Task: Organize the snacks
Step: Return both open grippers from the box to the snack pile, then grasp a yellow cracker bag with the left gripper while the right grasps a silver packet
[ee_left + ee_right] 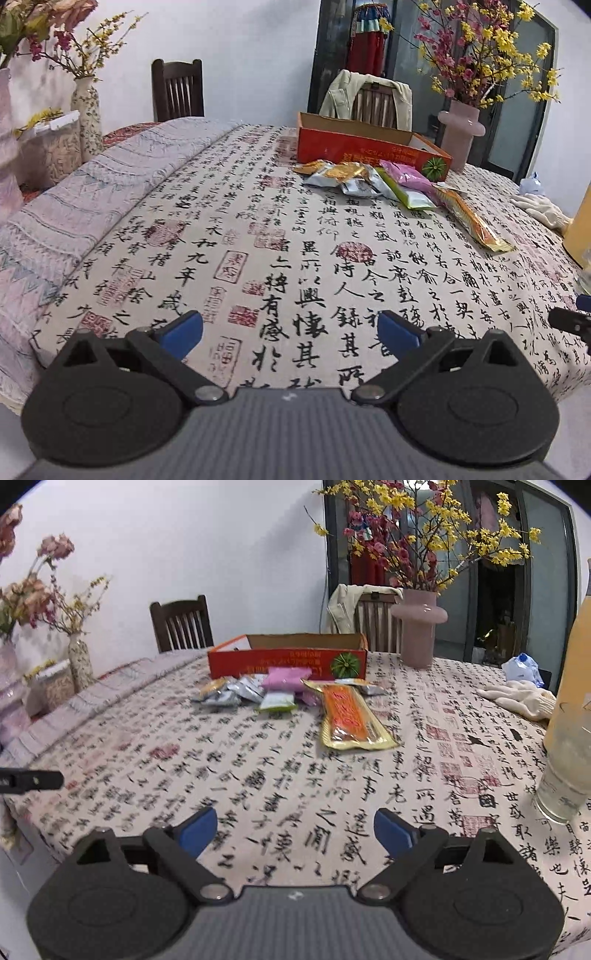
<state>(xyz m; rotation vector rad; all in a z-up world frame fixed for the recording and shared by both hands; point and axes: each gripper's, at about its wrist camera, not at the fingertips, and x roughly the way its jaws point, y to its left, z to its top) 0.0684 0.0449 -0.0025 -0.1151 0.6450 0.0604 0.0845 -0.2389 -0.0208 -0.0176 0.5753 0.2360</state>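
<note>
On the table: one red cardboard box (288, 662), open-topped. Snack packets (258, 692) in the pile before it: roughly eight, though overlap prevents an exact count. Of these, one long orange packet (347, 716), one pink packet (290, 679), one green-edged packet (277, 703). One pink vase (417, 631). One white glove (517, 698). Two wooden chairs (181, 622) behind.

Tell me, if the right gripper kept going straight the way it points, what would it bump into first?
Probably the bare tablecloth, since the open right gripper tilts downward. Beyond lies the long orange snack packet, though depth is unclear.
</note>
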